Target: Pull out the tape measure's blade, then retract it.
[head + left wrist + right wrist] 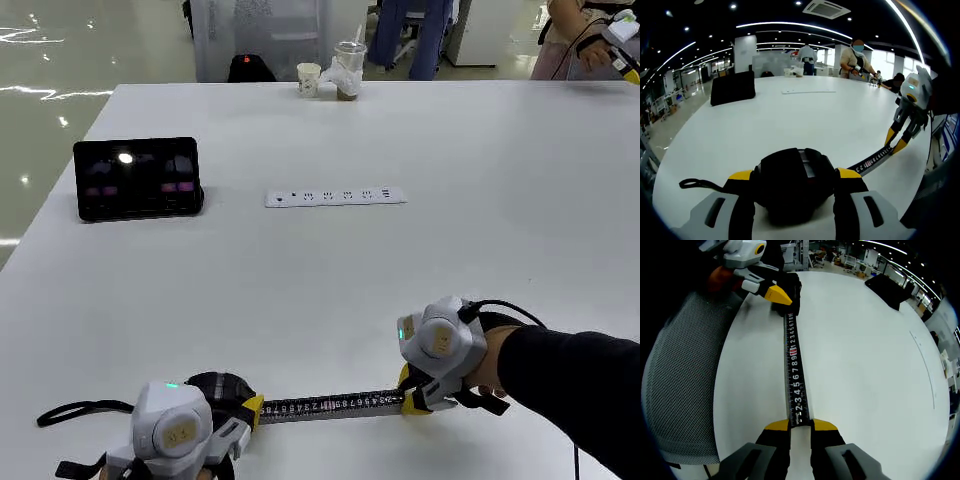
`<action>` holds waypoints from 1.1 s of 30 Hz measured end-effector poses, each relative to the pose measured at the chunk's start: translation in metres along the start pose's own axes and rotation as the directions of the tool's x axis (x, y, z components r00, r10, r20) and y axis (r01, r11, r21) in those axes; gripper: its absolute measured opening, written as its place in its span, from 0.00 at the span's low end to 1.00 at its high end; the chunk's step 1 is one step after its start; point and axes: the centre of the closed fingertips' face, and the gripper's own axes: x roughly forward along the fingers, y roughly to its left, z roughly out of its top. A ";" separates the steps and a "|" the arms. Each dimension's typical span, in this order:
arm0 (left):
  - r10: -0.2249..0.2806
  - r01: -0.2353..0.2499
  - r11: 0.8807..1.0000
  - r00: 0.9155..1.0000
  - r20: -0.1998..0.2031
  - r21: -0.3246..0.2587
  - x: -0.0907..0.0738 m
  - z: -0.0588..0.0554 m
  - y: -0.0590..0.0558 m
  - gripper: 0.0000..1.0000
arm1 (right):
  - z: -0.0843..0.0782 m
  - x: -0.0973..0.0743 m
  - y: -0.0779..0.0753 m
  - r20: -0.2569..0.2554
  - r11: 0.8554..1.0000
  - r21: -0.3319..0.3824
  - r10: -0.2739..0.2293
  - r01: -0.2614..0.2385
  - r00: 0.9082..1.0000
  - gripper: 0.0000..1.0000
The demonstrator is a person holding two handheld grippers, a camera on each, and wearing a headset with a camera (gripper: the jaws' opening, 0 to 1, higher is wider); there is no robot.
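The left gripper (795, 176) was clamped around the black tape measure case (222, 389), down at the near edge of the white table (420, 270). The right gripper (800, 426) pinched the tip of the blade (791, 365), which lay stretched flat between them. Farther off sat a dark tablet (138, 178) and a power strip (335, 197).

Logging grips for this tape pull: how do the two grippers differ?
The left gripper clamps the tape measure case; the right gripper pinches the blade at its end. The left gripper's jaws stand wide apart; the right gripper's are nearly together. Both have yellow tips.
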 end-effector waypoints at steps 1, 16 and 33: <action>0.000 0.000 1.000 1.000 0.000 0.000 0.000 0.000 0.000 0.58 | 0.001 0.000 0.000 0.001 1.000 0.000 0.000 0.000 1.000 0.12; -0.001 0.001 1.000 1.000 0.000 0.001 0.001 0.000 0.000 0.58 | 0.010 0.004 0.000 0.002 1.000 0.005 0.003 -0.003 1.000 0.12; -0.002 0.002 1.000 1.000 0.001 0.002 0.000 -0.001 0.000 0.58 | 0.019 0.007 0.001 0.012 1.000 0.001 0.008 -0.008 1.000 0.12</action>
